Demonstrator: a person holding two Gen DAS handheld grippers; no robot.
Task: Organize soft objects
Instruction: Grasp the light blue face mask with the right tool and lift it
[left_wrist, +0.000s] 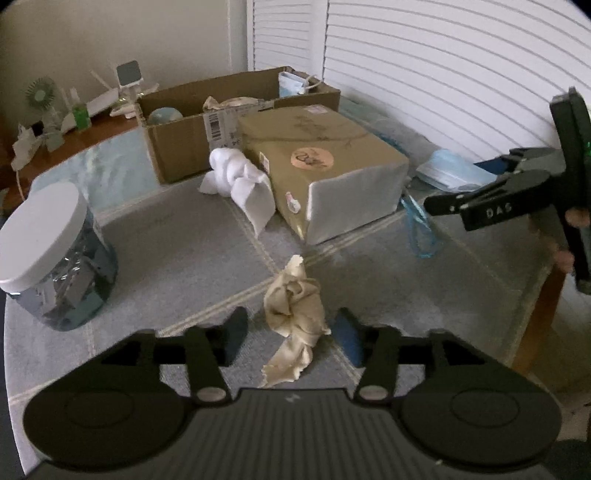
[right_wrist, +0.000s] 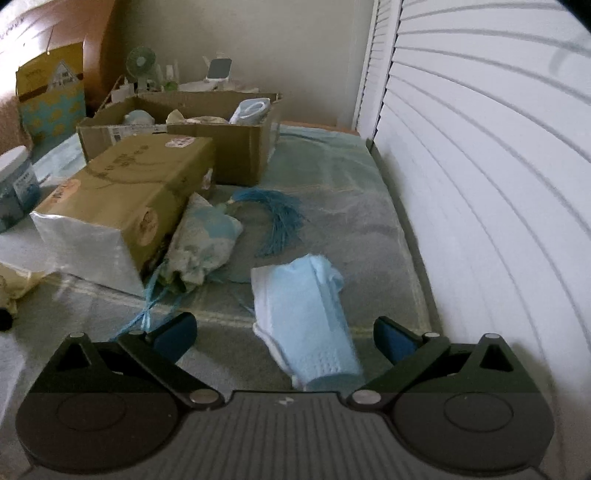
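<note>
Soft objects are seen scattered over a grey cloth-covered worktop (left_wrist: 177, 236): a crumpled beige rag (left_wrist: 295, 306), a bundle of white fabric (left_wrist: 240, 184), a light blue face mask (right_wrist: 314, 314), a patterned fabric pouch (right_wrist: 199, 240) and a blue tassel (right_wrist: 277, 218). The crumpled beige rag is found lying on the cloth between the fingers of the left tool (left_wrist: 291, 332), whose jaws are seen about half open, with no pad pressed against the rag. The bundle of white fabric is leaned against the side of a closed tan paper-wrapped box (left_wrist: 321, 166), behind which an open brown cardboard box (left_wrist: 184, 136) is set; pale items are already lodged inside it, though they cannot be told apart clearly. A clear jar with a white lid (left_wrist: 51, 258) is stood well to the left. The light blue face mask is stretched out between the widely spread fingers of the right tool (right_wrist: 284, 332), untouched by either blue pad, so nothing is gripped. The patterned fabric pouch is rested against the tan box, with the blue tassel just beside it. White slatted shutters (right_wrist: 480, 184) are seen along the right edge of the worktop.
</note>
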